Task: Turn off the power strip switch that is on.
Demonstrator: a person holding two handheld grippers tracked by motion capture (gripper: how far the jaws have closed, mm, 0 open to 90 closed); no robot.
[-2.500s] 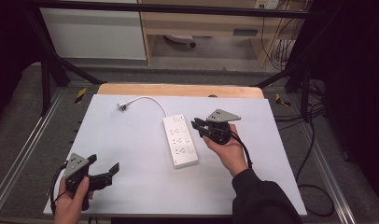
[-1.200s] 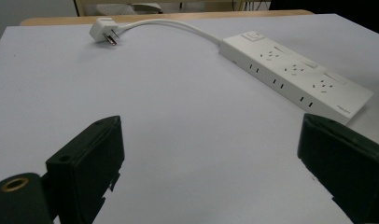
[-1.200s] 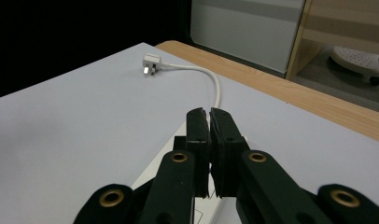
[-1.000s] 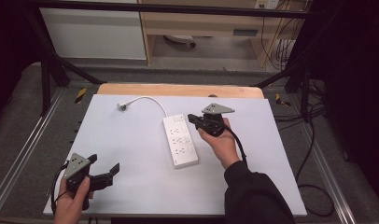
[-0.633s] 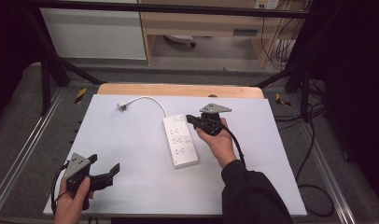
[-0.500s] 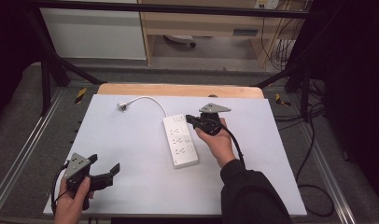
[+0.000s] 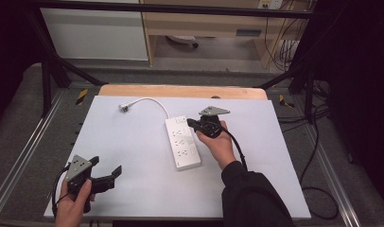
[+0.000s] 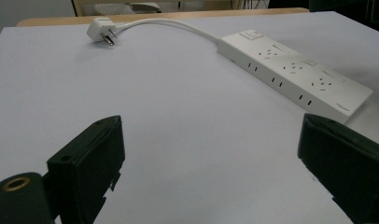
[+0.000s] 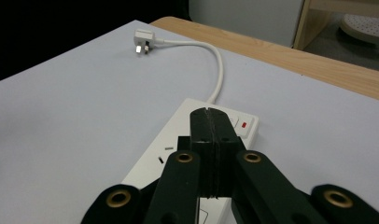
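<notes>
I have the right gripper (image 9: 210,114) over the near-switch end of the white power strip (image 7: 182,143), which lies in the middle of the white table (image 7: 133,189) with its cord (image 7: 150,100) curling away to the loose plug (image 7: 124,108) toward the far left. In the right gripper view the two jaws are clenched together with nothing between them, their joined tips hanging just above the strip's top, a little short of the rocker switch (image 9: 243,126) with its small red mark. I read this as getting ready to press that switch with the closed tips. To do it well I would keep the jaws pressed together so they act as one blunt finger, nudge the tips forward until they sit squarely over the raised side of the rocker, and then come straight down rather than at a slant, since a slanted push would likely slide the light strip across the smooth table. I cannot tell from here which way the rocker is tipped, so I would check that before pressing. My left gripper (image 7: 105,176) rests well apart at the near left corner of the table, its jaws spread wide and empty, looking toward the strip from the side; if the strip starts to skid, I could bring it in to steady the near end.
</notes>
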